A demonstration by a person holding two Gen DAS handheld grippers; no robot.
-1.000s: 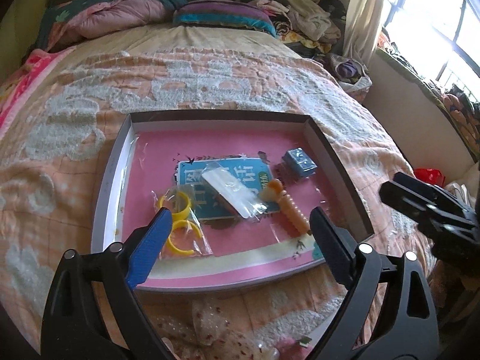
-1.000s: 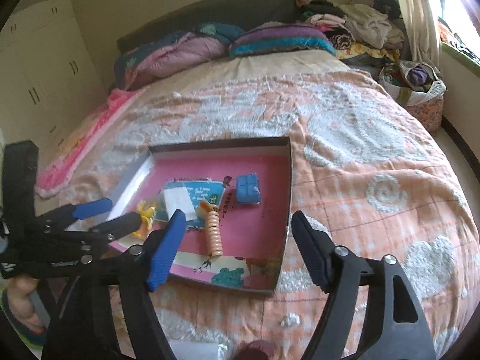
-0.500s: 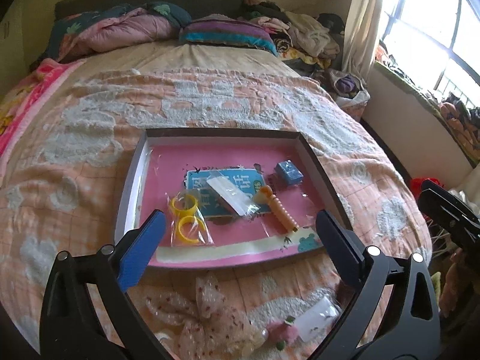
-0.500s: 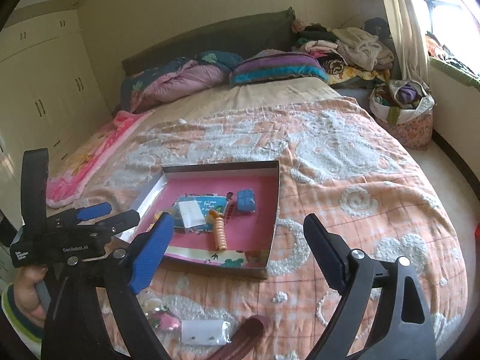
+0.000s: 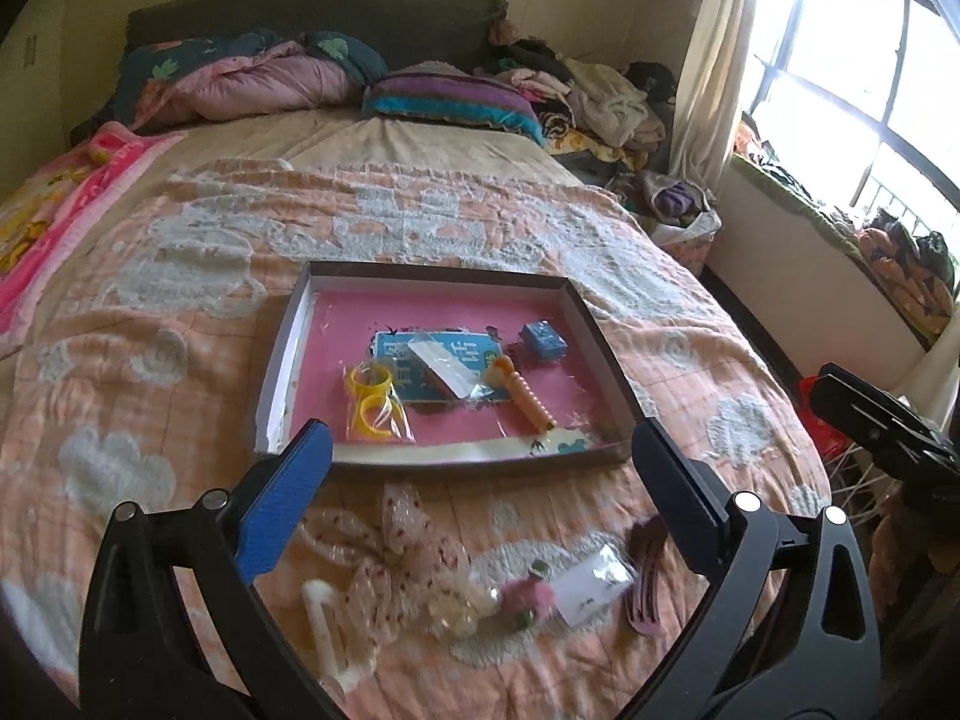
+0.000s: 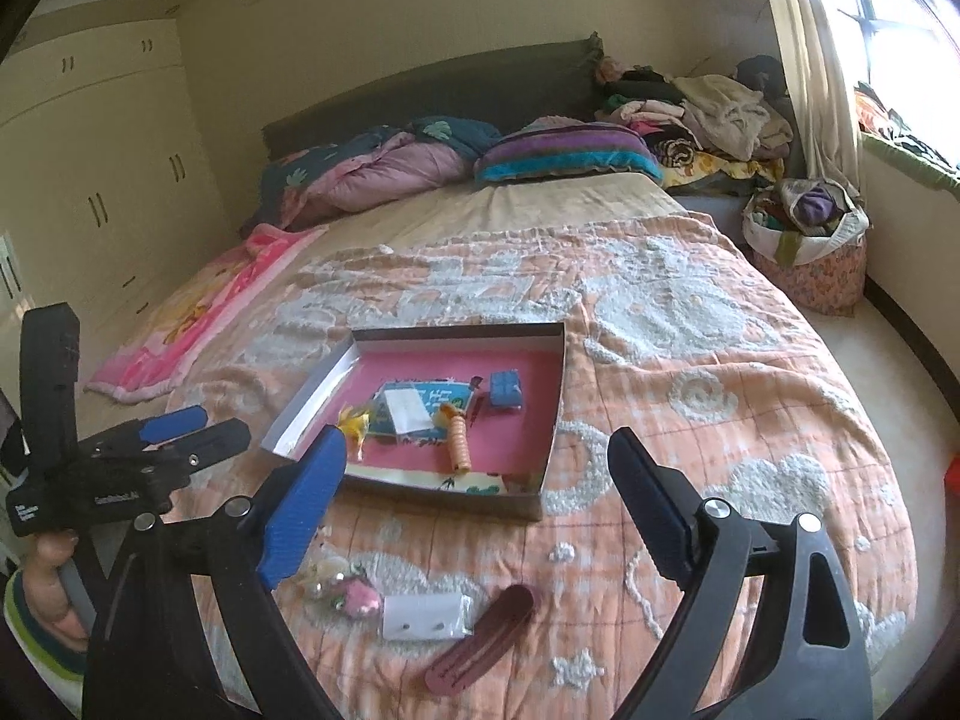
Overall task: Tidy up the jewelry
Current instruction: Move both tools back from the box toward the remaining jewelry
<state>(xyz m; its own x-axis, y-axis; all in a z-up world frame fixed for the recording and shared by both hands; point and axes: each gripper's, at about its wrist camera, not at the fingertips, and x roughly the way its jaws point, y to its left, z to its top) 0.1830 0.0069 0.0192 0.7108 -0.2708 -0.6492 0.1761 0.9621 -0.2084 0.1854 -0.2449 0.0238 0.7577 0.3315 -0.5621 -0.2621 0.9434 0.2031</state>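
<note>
Both grippers, left [image 5: 477, 486] and right [image 6: 477, 504], hover with fingers spread wide and empty. The tray [image 5: 288, 354] sits on the bed, holding yellow rings [image 5: 372, 399]; a bow [image 5: 399, 546] lies just before it.

Little can be read. In the right wrist view the body of the left gripper [image 6: 180, 429] carries small white lettering in two places, but it is too blurred to make out. Inside the box [image 5: 282, 360], near its middle, a blue card [image 5: 480, 354] bears large pale characters, partly covered by a clear packet [image 5: 447, 369] lying on it; they cannot be read either. The dark red strip [image 6: 486, 636] in front of the box shows a faint illegible line.
</note>
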